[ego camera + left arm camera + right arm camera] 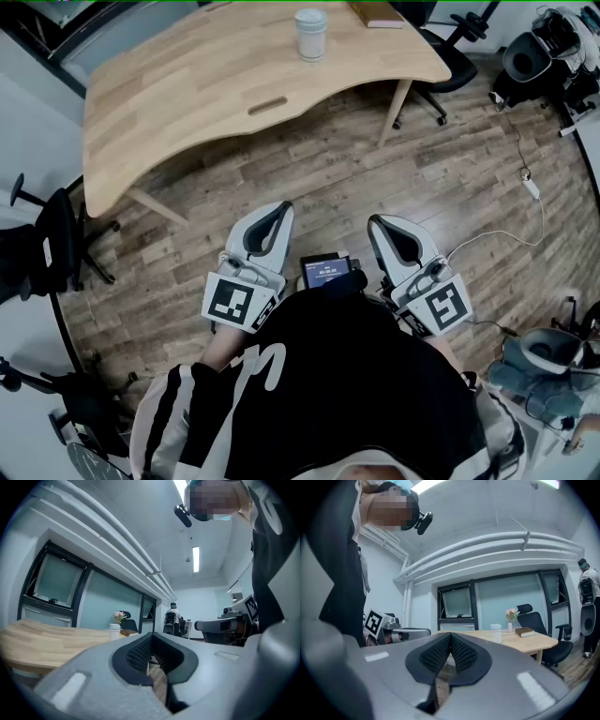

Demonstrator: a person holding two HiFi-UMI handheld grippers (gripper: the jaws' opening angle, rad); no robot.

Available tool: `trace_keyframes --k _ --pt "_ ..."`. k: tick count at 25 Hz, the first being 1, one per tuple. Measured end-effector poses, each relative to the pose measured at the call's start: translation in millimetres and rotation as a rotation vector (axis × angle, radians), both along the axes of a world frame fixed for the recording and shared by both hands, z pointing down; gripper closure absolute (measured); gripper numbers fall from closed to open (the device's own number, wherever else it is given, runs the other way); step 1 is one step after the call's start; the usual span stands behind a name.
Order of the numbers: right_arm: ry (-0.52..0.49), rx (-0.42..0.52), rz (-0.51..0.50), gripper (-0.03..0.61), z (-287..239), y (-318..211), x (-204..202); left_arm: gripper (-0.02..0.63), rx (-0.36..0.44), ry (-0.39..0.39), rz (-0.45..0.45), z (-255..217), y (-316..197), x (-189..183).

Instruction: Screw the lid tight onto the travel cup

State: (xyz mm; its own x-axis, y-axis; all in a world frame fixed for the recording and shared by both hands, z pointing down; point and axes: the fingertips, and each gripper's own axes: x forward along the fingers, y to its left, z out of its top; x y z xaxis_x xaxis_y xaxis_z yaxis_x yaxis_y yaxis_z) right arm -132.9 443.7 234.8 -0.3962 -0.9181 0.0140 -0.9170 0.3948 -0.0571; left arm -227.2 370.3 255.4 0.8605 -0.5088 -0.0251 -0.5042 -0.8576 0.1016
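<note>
Across the wooden floor, the travel cup [310, 34] stands far back on the table [187, 103], well apart from the left gripper [281, 211] and right gripper [379, 225]. Both are level, with jaws together and empty. Screwing has not started; the next move probably calls for stepping closer and opening the jaws.

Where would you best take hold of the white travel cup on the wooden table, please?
Probably round the body of the white cylindrical travel cup, below its lid, coming in level from the near edge of the light wooden table: it stands upright, with bare tabletop in front.
</note>
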Motion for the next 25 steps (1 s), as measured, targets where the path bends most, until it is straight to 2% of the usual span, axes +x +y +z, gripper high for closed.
trace_keyframes --k 4,9,25 --pt "0.01 -0.008 0.009 0.583 6 1 2 0.614 0.001 0.001 -0.003 0 -1 -6" --pt "0.005 -0.022 0.015 0.583 11 1 2 0.614 -0.035 0.001 0.009 7 -3 -4" --pt "-0.014 -0.037 0.047 0.583 13 9 -3 0.614 -0.022 -0.001 0.029 6 5 -9"
